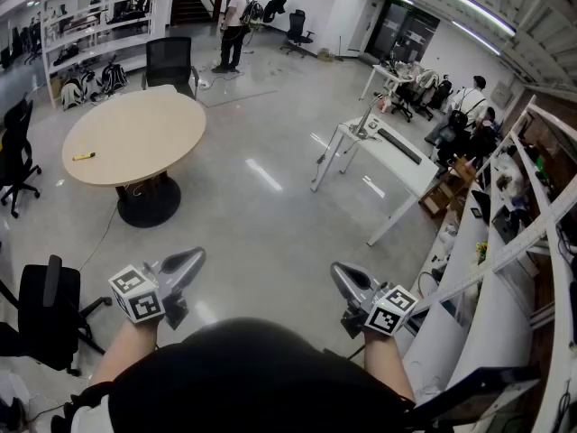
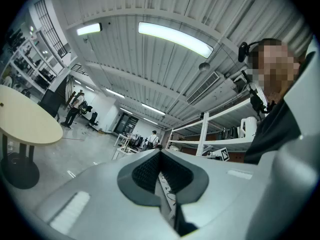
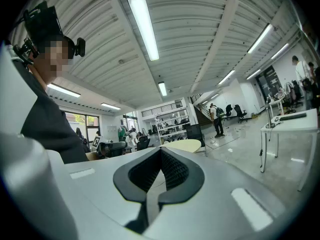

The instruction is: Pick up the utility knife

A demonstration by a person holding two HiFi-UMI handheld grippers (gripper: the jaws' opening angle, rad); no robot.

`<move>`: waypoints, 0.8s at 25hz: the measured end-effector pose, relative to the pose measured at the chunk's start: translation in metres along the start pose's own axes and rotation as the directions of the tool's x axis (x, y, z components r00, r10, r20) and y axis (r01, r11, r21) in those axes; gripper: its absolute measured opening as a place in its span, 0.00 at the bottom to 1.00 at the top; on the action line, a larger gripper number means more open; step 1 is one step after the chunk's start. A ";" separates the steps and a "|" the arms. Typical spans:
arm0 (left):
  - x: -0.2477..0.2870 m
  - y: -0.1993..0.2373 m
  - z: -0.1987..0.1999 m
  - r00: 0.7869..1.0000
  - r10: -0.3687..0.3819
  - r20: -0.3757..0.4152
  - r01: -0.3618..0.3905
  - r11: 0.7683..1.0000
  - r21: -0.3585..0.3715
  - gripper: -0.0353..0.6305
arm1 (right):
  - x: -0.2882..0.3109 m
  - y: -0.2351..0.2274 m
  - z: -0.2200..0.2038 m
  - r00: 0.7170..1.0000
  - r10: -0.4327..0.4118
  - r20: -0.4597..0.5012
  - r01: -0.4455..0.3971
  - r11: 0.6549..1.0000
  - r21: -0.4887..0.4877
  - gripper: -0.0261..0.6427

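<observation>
A small yellow tool, seemingly the utility knife (image 1: pixel 83 156), lies near the left edge of a round beige table (image 1: pixel 144 129) across the floor in the head view. Both grippers are held close to my body, far from that table. My left gripper (image 1: pixel 196 258) is shut with nothing in it, and its closed tips (image 2: pixel 160 152) point toward the room. My right gripper (image 1: pixel 337 271) is also shut and empty, its jaws (image 3: pixel 161 150) meeting at the tip. The knife does not show in either gripper view.
A black office chair (image 1: pixel 50 314) stands at my near left and another (image 1: pixel 169 61) behind the round table. A white desk (image 1: pixel 383 147) stands to the right, with long white shelves (image 1: pixel 505 242) along the right wall. People stand at the far back (image 1: pixel 234 25).
</observation>
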State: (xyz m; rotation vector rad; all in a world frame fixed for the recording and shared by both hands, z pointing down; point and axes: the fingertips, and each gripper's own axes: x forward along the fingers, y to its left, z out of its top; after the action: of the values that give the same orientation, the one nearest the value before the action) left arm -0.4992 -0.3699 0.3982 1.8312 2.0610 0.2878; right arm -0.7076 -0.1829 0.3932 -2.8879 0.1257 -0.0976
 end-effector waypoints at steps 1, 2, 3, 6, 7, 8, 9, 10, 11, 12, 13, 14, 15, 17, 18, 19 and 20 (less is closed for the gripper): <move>0.000 0.000 0.000 1.000 0.003 0.003 -0.003 1.000 -0.001 0.04 | 0.000 -0.001 0.000 1.000 0.004 0.000 -0.004 1.000 -0.001 0.06; 0.000 0.000 0.000 1.000 0.006 0.006 -0.006 1.000 -0.002 0.04 | 0.001 -0.002 0.001 1.000 0.007 0.000 -0.007 1.000 -0.003 0.06; 0.001 -0.001 0.000 1.000 0.009 0.008 -0.009 1.000 -0.001 0.04 | 0.001 -0.003 0.001 1.000 0.010 0.001 -0.010 1.000 -0.005 0.06; 0.006 -0.005 0.002 1.000 0.014 0.015 -0.015 1.000 0.008 0.04 | -0.002 -0.009 0.005 1.000 0.013 0.001 -0.013 1.000 -0.015 0.06; 0.008 -0.007 0.002 1.000 0.015 0.016 -0.015 1.000 0.011 0.04 | -0.004 -0.011 0.007 1.000 0.012 0.002 -0.012 1.000 -0.018 0.06; 0.010 -0.008 0.001 1.000 0.016 0.016 -0.016 1.000 0.013 0.04 | -0.006 -0.013 0.008 1.000 0.012 0.004 -0.012 1.000 -0.020 0.06; 0.012 -0.009 0.000 1.000 0.017 0.016 -0.017 1.000 0.015 0.04 | -0.008 -0.015 0.009 1.000 0.012 0.008 -0.012 1.000 -0.021 0.06; 0.014 -0.010 -0.001 1.000 0.017 0.016 -0.017 1.000 0.016 0.04 | -0.009 -0.017 0.011 1.000 0.014 0.013 -0.013 1.000 -0.021 0.06; 0.015 -0.011 -0.002 1.000 0.015 0.017 -0.016 1.000 0.017 0.04 | -0.012 -0.019 0.012 1.000 0.015 0.020 -0.014 1.000 -0.018 0.06; 0.017 -0.013 -0.003 1.000 0.013 0.019 -0.013 1.000 0.018 0.04 | -0.015 -0.021 0.014 0.999 0.016 0.029 -0.016 1.000 -0.013 0.06; 0.020 -0.015 -0.004 1.000 0.010 0.021 -0.011 1.000 0.019 0.04 | -0.019 -0.024 0.016 0.999 0.017 0.040 -0.017 1.000 -0.006 0.06; 0.023 -0.018 -0.005 1.000 0.010 0.021 -0.010 1.000 0.022 0.04 | -0.024 -0.027 0.017 0.998 0.018 0.052 -0.018 1.000 0.001 0.06; 0.027 -0.021 -0.006 1.000 0.009 0.019 -0.009 1.000 0.025 0.04 | -0.028 -0.030 0.019 0.998 0.016 0.064 -0.017 1.000 0.006 0.06; 0.033 -0.026 -0.008 1.000 0.008 0.013 -0.008 1.000 0.028 0.04 | -0.036 -0.036 0.020 0.997 0.007 0.079 -0.008 1.000 0.011 0.06; 0.036 -0.029 -0.009 1.000 0.007 0.010 -0.007 1.000 0.029 0.04 | -0.039 -0.039 0.020 0.996 0.002 0.085 -0.003 1.000 0.013 0.06; 0.040 -0.032 -0.010 1.000 0.003 0.008 -0.004 1.000 0.031 0.04 | -0.043 -0.042 0.020 0.996 -0.004 0.090 0.003 1.000 0.016 0.06; 0.045 -0.036 -0.012 1.000 -0.001 0.005 0.000 0.999 0.032 0.04 | -0.048 -0.046 0.020 0.995 -0.009 0.095 0.007 1.000 0.021 0.06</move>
State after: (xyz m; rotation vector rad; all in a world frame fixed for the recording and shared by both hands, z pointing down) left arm -0.5404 -0.3298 0.3889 1.8483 2.0742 0.2508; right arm -0.7505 -0.1291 0.3830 -2.8667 0.0945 0.0366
